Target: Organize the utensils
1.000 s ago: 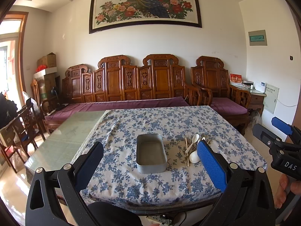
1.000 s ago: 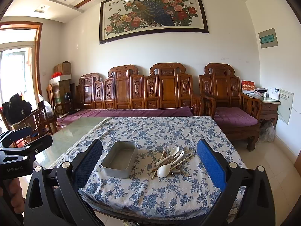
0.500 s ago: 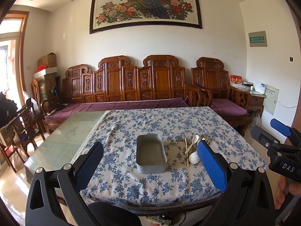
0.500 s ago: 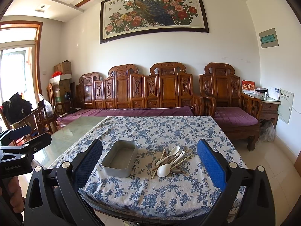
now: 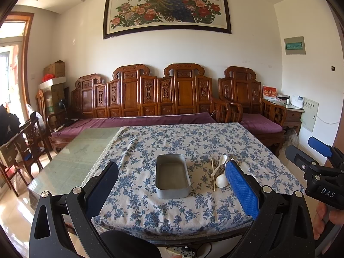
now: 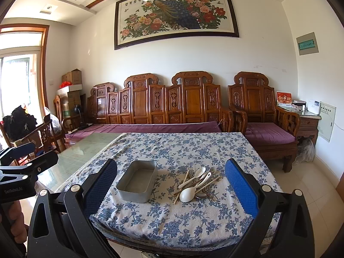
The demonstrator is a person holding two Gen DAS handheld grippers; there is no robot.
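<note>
Utensils [image 6: 196, 183] heaped at frame centre on flowered tablecloth [image 6: 172, 219], just right of metal tray [image 6: 137, 181]. Left gripper [image 5: 172, 191] and right gripper [image 6: 171, 190] held level at frame bottom, short of table, fingers spread wide, empty.

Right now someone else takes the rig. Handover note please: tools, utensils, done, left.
Left tool: open, holds nothing, hovers off the near table edge.
Right tool: open, holds nothing, also short of the table.
Metal tin: sits on the floral tablecloth, nothing in it.
Utensil pile: loose heap right of the tin, apart from it; white spoons, a fork, chopsticks, crossed over each other.
Done: nothing moved into the tin.
Left: all of it. The pile lies nearer the right tool, so that one probably picks first.
</note>
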